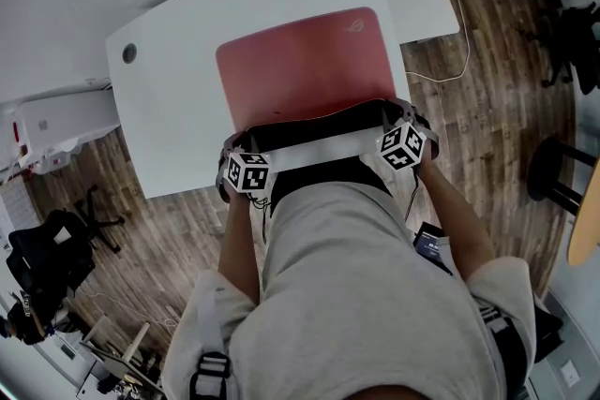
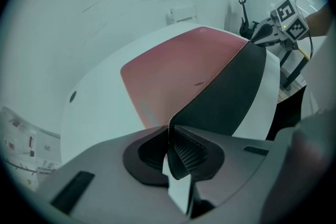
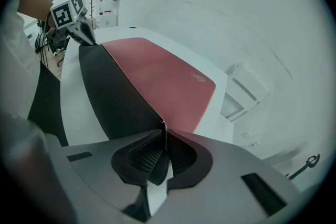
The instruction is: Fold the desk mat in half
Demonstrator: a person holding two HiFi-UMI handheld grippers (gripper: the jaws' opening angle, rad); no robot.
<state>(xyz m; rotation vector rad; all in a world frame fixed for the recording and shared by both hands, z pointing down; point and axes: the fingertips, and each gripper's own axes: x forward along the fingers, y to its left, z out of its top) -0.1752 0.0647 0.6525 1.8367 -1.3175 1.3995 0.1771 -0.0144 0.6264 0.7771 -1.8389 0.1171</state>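
The red desk mat (image 1: pixel 305 61) lies on the white desk (image 1: pixel 178 108). Its near edge is raised, so the black underside is turned toward the person (image 1: pixel 375 295). The near left corner is clamped by the left gripper (image 2: pixel 170 136), the near right corner by the right gripper (image 3: pixel 164 136). In each gripper view the mat's edge is seen pinched between the pads. In the head view the jaw tips are largely masked by the marker cubes (image 1: pixel 248 172), and the desk's near edge is hidden behind the person's body. A small logo (image 1: pixel 357 22) at the mat's far corner cannot be read.
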